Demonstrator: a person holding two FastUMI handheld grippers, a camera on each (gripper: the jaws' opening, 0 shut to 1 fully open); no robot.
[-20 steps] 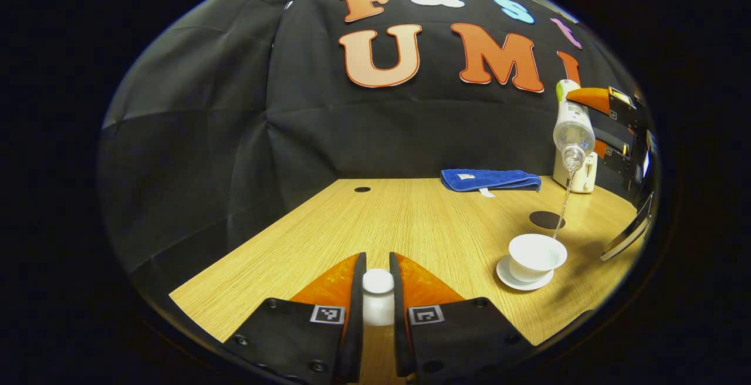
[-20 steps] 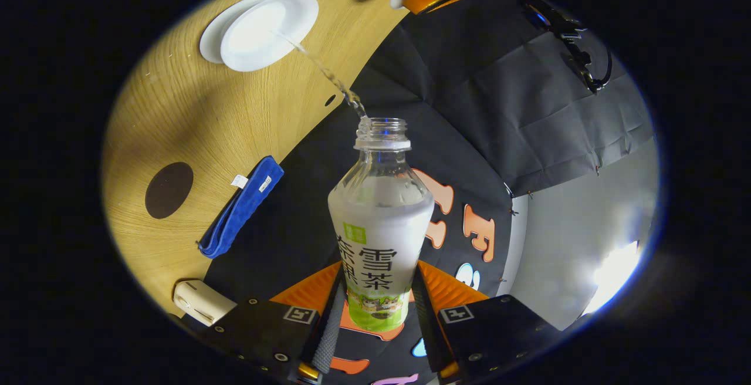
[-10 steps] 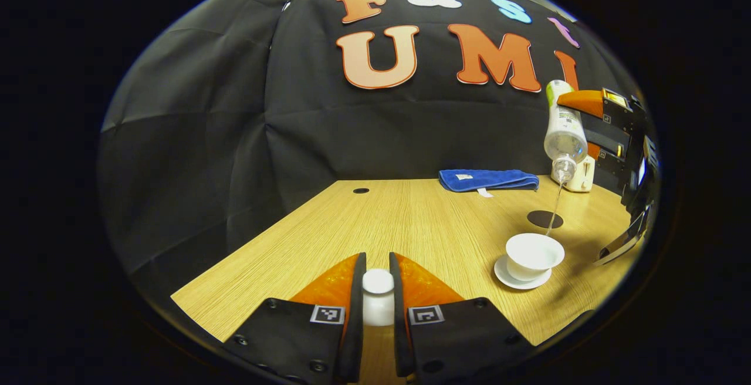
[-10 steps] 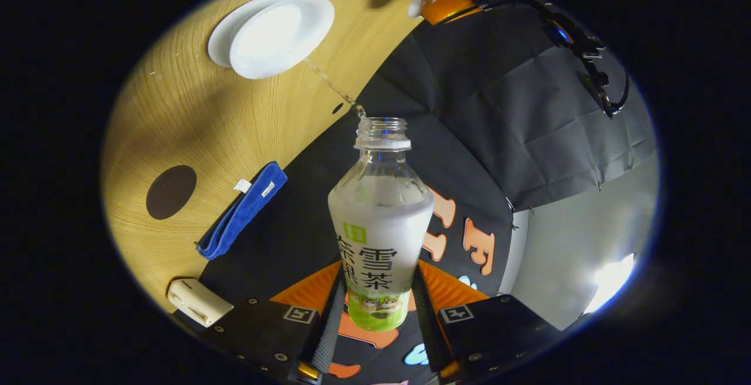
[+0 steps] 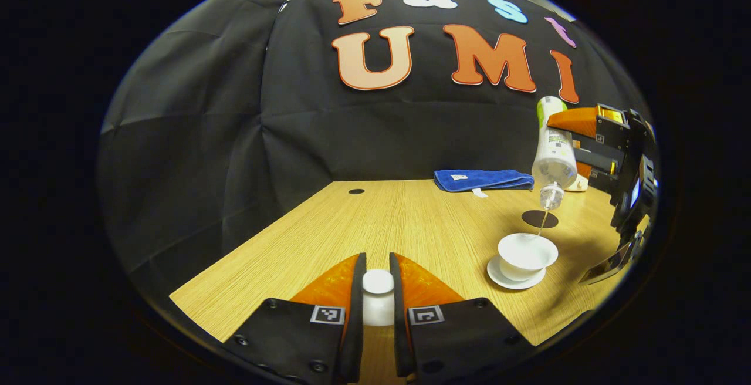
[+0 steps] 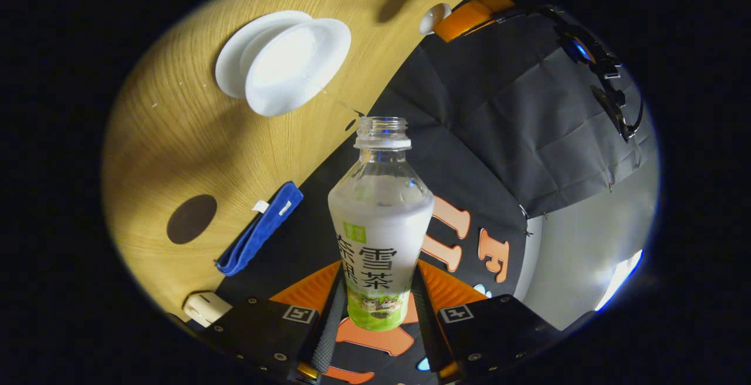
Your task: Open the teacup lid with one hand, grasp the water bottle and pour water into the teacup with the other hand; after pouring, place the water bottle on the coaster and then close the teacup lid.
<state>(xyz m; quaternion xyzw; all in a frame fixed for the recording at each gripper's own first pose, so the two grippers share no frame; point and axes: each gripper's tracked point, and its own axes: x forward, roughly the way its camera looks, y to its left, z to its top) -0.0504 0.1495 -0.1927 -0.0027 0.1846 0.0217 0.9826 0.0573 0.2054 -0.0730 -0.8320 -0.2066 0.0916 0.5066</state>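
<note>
The right claw [image 6: 375, 291] grips a water bottle [image 6: 378, 220] tipped mouth-down, a thin stream falling into the teacup [image 5: 526, 254] on its saucer [image 5: 513, 279]. The left claw [image 5: 377, 291] holds the lid [image 5: 378, 303] above the tabletop [image 5: 410, 220], near the coaster [image 5: 540, 218].

The left gripper view sits low over the near edge of the desk [image 5: 410, 215], looking level across it toward the back wall, its own hand-held gripper [image 5: 375, 291] close at the bottom. Far right in that view, the other hand-held gripper [image 5: 566, 138] hangs above the teacup [image 5: 527, 254]. The right gripper view rides that one, rolled hard over and tipped down, so the desk [image 6: 193, 138] slants across its upper left. Both views share the teacup [image 6: 296, 65], the coaster [image 5: 540, 219] [image 6: 191, 219], the blue cloth [image 5: 482, 179] [image 6: 261, 235], and the water bottle [image 5: 553, 156] [image 6: 378, 220].
</note>
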